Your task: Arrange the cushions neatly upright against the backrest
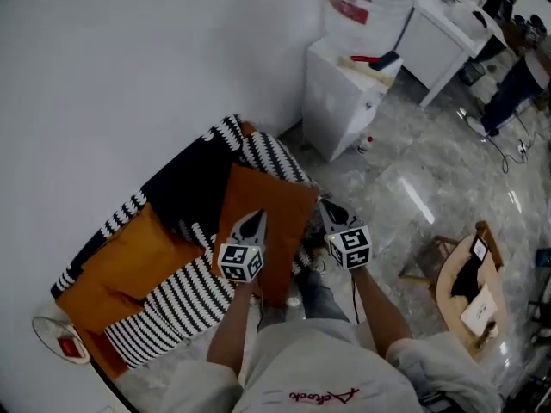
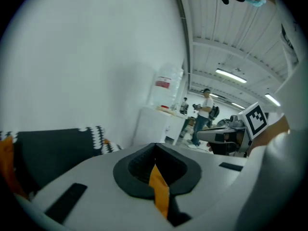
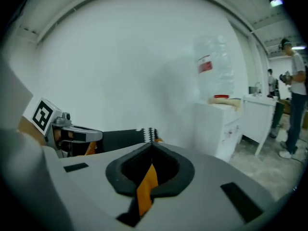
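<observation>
Task looks early; nothing reads as neatly upright against the backrest (image 1: 185, 188) yet. The held orange cushion (image 1: 267, 222) hangs roughly upright between both grippers at the front edge of the sofa (image 1: 225, 132), apart from the backrest. The left gripper (image 1: 252, 222) has its jaws clamped on the cushion's fabric, with an orange strip pinched between them in the left gripper view; the right gripper (image 1: 330, 211) has its jaws pinched the same way on the cushion's other side. A second orange cushion (image 1: 120, 269) lies slumped at the sofa's left end; a striped cushion (image 1: 176, 304) lies flat just in front of it; another striped cushion (image 1: 274, 156) sits at the far end, and I cannot tell if it stands properly. Left to do: set the held one back, stand the others. Count: orange cushions two; striped cushions probably two, since the sofa's striped trim muddles it; grippers two.
</observation>
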{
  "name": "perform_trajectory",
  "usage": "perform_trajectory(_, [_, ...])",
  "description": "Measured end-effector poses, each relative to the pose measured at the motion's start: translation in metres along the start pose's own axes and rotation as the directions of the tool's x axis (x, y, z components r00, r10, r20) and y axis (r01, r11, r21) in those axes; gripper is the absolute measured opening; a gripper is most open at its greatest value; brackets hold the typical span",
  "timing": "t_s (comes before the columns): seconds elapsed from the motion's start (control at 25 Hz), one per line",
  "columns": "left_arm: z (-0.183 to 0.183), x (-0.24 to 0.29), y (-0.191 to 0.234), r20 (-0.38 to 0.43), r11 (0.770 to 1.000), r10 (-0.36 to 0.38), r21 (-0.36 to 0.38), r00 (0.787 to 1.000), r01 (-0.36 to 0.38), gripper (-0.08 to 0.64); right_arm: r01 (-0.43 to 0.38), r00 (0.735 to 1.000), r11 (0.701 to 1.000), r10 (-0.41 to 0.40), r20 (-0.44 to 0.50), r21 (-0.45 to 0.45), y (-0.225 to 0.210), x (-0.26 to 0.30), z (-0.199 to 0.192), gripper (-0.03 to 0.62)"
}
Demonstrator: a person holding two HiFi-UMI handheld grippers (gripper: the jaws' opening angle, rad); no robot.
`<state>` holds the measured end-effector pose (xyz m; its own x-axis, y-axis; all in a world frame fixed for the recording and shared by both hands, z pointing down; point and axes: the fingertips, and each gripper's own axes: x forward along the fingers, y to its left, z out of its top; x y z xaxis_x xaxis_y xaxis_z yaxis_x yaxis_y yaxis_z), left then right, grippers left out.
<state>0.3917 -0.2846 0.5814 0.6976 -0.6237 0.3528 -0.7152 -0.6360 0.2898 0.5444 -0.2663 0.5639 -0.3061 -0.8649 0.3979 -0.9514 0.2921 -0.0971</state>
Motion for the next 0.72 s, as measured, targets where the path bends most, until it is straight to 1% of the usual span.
perform_trajectory(0.08, [-0.013,-0.038,0.039,0.008,0.991,0.124,-0.053,0.992,-0.123,0.029,-0.117,0.993,0.992,0.116,-0.025,-0.042,0.037,0.033,0.002,0.027])
perform_trajectory(0.12, [-0.023,-0.058,0.056,0.008,0.979,0.186,-0.082,0.982,-0.185,0.029,-0.173,0.984,0.983,0.171,-0.041,-0.062,0.055,0.048,0.002,0.028])
perform_trajectory(0.16, [-0.034,-0.079,0.072,0.007,0.962,0.249,-0.114,0.968,-0.247,0.029,-0.226,0.973,0.971,0.222,-0.058,-0.080,0.074,0.063,0.000,0.027])
perform_trajectory(0.2, [-0.046,-0.101,0.086,0.002,0.941,0.311,-0.144,0.951,-0.307,0.029,-0.273,0.961,0.958,0.267,-0.074,-0.091,0.091,0.076,-0.003,0.027])
perform_trajectory(0.28, [-0.072,-0.142,0.107,-0.014,0.889,0.418,-0.201,0.909,-0.412,0.029,-0.342,0.938,0.936,0.333,-0.100,-0.090,0.121,0.096,-0.009,0.026])
perform_trajectory(0.36, [-0.098,-0.178,0.120,-0.034,0.835,0.495,-0.258,0.868,-0.486,0.029,-0.396,0.915,0.913,0.383,-0.131,-0.096,0.148,0.109,-0.019,0.027])
perform_trajectory(0.44, [-0.122,-0.204,0.126,-0.054,0.786,0.548,-0.309,0.835,-0.535,0.029,-0.443,0.891,0.888,0.420,-0.173,-0.123,0.171,0.119,-0.031,0.028])
perform_trajectory(0.52, [-0.144,-0.221,0.129,-0.071,0.745,0.578,-0.361,0.813,-0.561,0.029,-0.468,0.875,0.873,0.436,-0.208,-0.139,0.186,0.127,-0.041,0.028])
perform_trajectory(0.6, [-0.163,-0.231,0.133,-0.079,0.712,0.589,-0.421,0.804,-0.562,0.029,-0.480,0.867,0.863,0.439,-0.237,-0.155,0.195,0.133,-0.048,0.028])
perform_trajectory(0.64, [-0.172,-0.233,0.136,-0.081,0.694,0.589,-0.459,0.804,-0.555,0.029,-0.484,0.863,0.859,0.437,-0.256,-0.168,0.198,0.136,-0.052,0.028])
perform_trajectory(0.72, [-0.194,-0.233,0.139,-0.092,0.651,0.580,-0.545,0.809,-0.529,0.031,-0.490,0.853,0.850,0.422,-0.307,-0.192,0.196,0.142,-0.064,0.028])
